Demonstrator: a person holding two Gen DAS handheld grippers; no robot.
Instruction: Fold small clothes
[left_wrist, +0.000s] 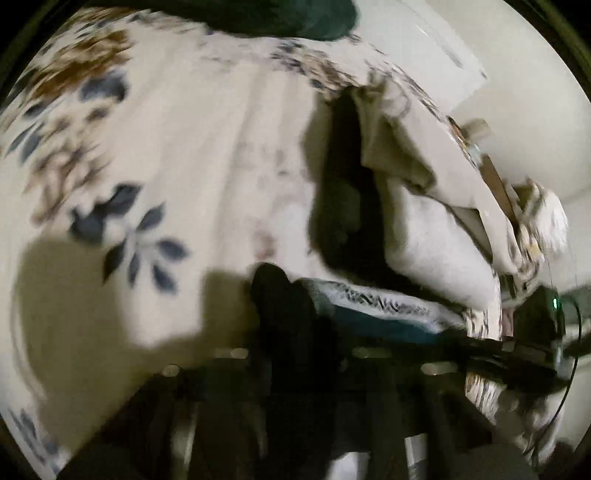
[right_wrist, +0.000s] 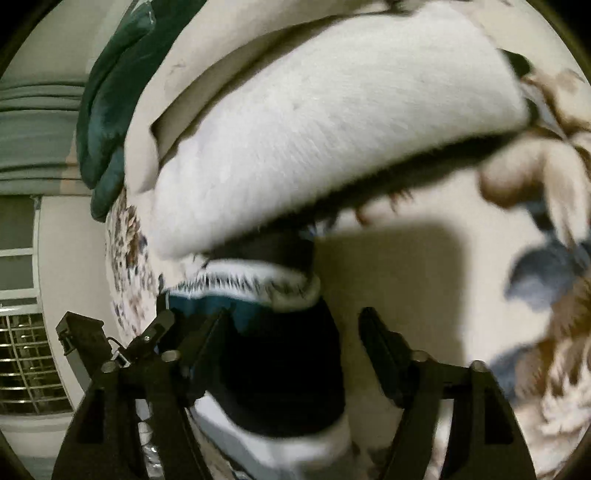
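bed cover (left_wrist: 177, 155): cream fabric printed with blue and brown flowers, spread across the whole working surface; blurred in both views.
small garment (right_wrist: 280, 369): a dark piece with a white patterned band and a teal stripe along its upper edge, lying on the bed cover between the two tools; in the left wrist view the same band and stripe (left_wrist: 384, 310) run across the lower middle.
right gripper (right_wrist: 295, 354): fingers spread wide apart, released; the dark part of the small garment lies in the gap between them. whether either finger touches the cloth i cannot tell.
left gripper (left_wrist: 291, 325): dark, blurred and in deep shadow at the bottom of its own view, pressed close over the dark end of the small garment; whether it is clenched or released i cannot tell. its black body also shows at the lower left of the right wrist view (right_wrist: 155, 339), beside the teal stripe.
white folded stack (right_wrist: 332, 140): thick fuzzy white cloth, folded, lying on the bed cover just beyond the small garment, toward the bed's far edge.
dark green fabric (right_wrist: 107, 110): bunched at the far edge of the bed, past the white folded stack.
shadows: hard dark shapes fall on the bed cover beside both tools.
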